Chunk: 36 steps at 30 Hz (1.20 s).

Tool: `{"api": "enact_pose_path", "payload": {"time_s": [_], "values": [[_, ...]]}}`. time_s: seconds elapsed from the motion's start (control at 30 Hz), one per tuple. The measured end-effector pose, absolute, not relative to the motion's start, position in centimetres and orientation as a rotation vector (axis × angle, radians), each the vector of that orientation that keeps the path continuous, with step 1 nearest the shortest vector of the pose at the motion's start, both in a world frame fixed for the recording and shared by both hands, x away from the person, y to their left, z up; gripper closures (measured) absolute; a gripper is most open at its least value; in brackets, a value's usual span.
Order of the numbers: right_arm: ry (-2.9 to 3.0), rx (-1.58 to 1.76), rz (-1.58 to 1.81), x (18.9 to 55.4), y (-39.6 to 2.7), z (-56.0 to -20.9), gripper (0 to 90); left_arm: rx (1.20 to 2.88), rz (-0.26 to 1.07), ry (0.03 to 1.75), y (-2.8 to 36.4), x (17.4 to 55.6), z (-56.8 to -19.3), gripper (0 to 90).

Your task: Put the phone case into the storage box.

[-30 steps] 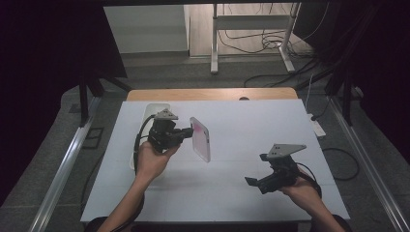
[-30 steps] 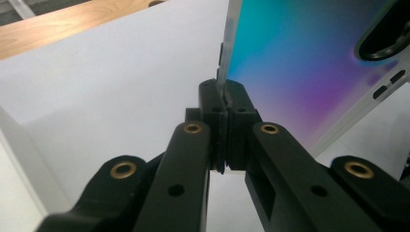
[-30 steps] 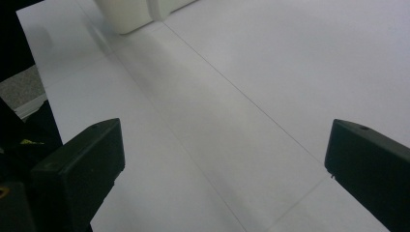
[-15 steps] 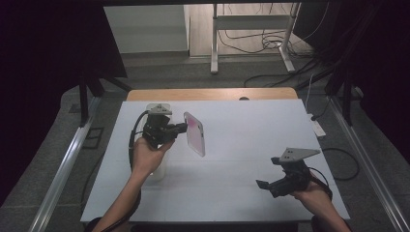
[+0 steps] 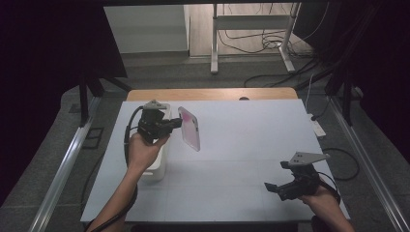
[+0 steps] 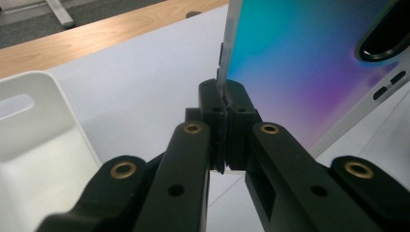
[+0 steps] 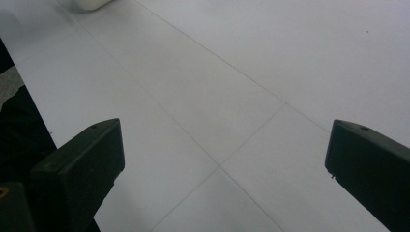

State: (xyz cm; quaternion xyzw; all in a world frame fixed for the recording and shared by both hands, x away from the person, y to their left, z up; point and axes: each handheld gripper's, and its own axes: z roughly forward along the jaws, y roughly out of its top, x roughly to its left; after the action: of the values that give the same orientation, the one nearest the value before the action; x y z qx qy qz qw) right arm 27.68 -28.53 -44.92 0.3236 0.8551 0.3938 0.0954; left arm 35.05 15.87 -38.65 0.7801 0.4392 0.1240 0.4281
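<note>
pink-purple flat phone (image 5: 189, 128): edge clamped in left gripper (image 5: 175, 124), held above white table (image 5: 232, 145) beside white plastic bin (image 5: 157, 166). right gripper (image 5: 273, 187): jaws wide apart, w/ nothing between.

A lab: bare white table (image 5: 232, 145), floor cables (image 5: 261, 43), dark curtains (image 5: 43, 72).
</note>
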Motion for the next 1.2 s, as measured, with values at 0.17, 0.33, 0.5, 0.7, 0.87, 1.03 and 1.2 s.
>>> {"api": "enact_pose_path", "payload": {"time_s": [0.17,0.33,0.5,0.7,0.87,1.03,1.2], "values": [[2.519,0.985,1.166,27.5,-29.2,-45.0,0.0,1.94,0.311,1.112,16.4,35.4,-38.6,88.1],[2.507,1.006,1.157,27.3,-29.9,-45.1,0.0,1.931,0.322,1.127,16.9,35.6,-38.4,88.1],[2.477,1.051,1.161,27.0,-30.5,-45.1,0.0,1.924,0.336,1.137,17.5,35.8,-38.1,88.1],[2.432,1.099,1.152,26.9,-31.2,-44.9,0.0,1.918,0.352,1.148,18.1,36.0,-37.7,88.1],[2.413,1.121,1.142,26.6,-31.6,-44.7,0.0,1.918,0.371,1.161,18.7,36.3,-37.5,88.2],[2.405,1.125,1.108,26.4,-31.6,-44.6,0.0,1.918,0.389,1.178,19.3,36.6,-37.4,88.1],[2.403,1.133,1.082,26.5,-31.5,-44.7,0.0,1.91,0.403,1.201,20.0,37.0,-37.3,88.1]]}}
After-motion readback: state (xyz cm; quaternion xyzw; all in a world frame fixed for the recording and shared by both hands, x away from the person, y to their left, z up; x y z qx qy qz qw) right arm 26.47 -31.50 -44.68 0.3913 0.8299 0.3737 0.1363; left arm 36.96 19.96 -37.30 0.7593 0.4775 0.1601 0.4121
